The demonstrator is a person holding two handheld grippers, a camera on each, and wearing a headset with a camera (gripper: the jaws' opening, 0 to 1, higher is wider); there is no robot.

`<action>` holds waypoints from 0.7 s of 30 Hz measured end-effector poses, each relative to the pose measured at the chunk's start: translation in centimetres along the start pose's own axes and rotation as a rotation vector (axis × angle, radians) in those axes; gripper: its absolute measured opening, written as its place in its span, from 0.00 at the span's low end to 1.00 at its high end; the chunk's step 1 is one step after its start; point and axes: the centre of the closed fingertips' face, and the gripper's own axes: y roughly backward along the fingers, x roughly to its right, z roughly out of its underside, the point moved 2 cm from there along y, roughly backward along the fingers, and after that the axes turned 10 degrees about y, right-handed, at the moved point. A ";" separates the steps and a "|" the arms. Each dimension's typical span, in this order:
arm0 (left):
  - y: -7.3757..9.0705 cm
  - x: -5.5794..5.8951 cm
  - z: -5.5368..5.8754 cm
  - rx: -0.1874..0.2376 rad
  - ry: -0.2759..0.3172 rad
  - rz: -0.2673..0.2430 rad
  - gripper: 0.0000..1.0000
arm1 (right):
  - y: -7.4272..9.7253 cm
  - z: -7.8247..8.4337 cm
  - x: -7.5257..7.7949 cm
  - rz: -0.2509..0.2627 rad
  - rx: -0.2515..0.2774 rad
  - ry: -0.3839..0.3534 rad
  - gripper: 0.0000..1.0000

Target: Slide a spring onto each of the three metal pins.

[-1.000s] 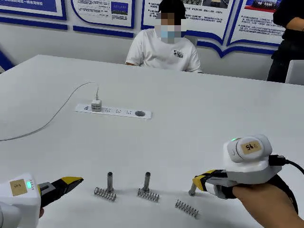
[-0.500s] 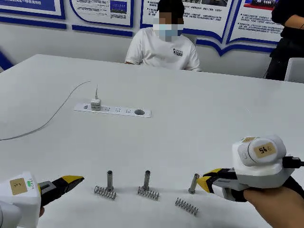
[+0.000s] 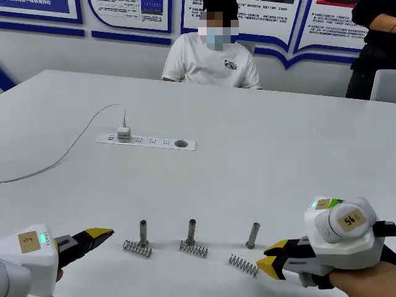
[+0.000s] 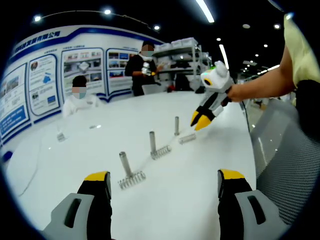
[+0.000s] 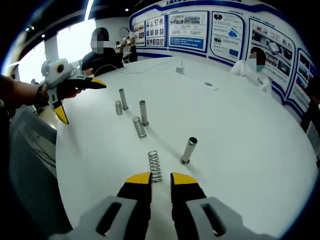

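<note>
Head view, layout: three metal pins stand upright in a row on the table (image 3: 260,179): left pin (image 3: 143,229), middle pin (image 3: 191,230), right pin (image 3: 253,235). A spring lies flat just in front of each: left spring (image 3: 137,248), middle spring (image 3: 193,249), right spring (image 3: 242,265). No spring is on a pin.
Head view, grippers: right gripper (image 3: 272,257) has its tips just beside the right spring; contact unclear. Left gripper (image 3: 102,235) is left of the left spring, apart from it.
Left gripper view, jaws: wide, empty; pins and springs ahead, well apart.
Right gripper view, jaws: narrow gap, empty; right spring lies lengthwise just ahead of the tips, right pin just beyond.
Step (judged): pick up the right spring.
Do it well: pinch across the coils near one end, lightly, keeping the bore free for the pin.
Risk: spring rolls or squirts out; a tip knocks the right pin over.
</note>
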 end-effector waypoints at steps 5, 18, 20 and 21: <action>0.0 0.1 0.1 -0.005 0.002 0.000 0.89 | -0.9 0.5 -0.4 -0.025 -0.024 0.017 0.16; -0.3 0.8 0.4 -0.019 0.007 0.015 0.88 | -2.3 1.3 -0.6 -0.054 -0.062 0.041 0.15; -0.4 1.0 0.5 -0.021 0.006 0.018 0.88 | -2.3 1.4 -0.6 -0.058 -0.065 0.036 0.15; -0.5 1.1 0.5 -0.022 0.006 0.021 0.88 | -2.4 1.3 -0.6 -0.062 -0.055 0.036 0.14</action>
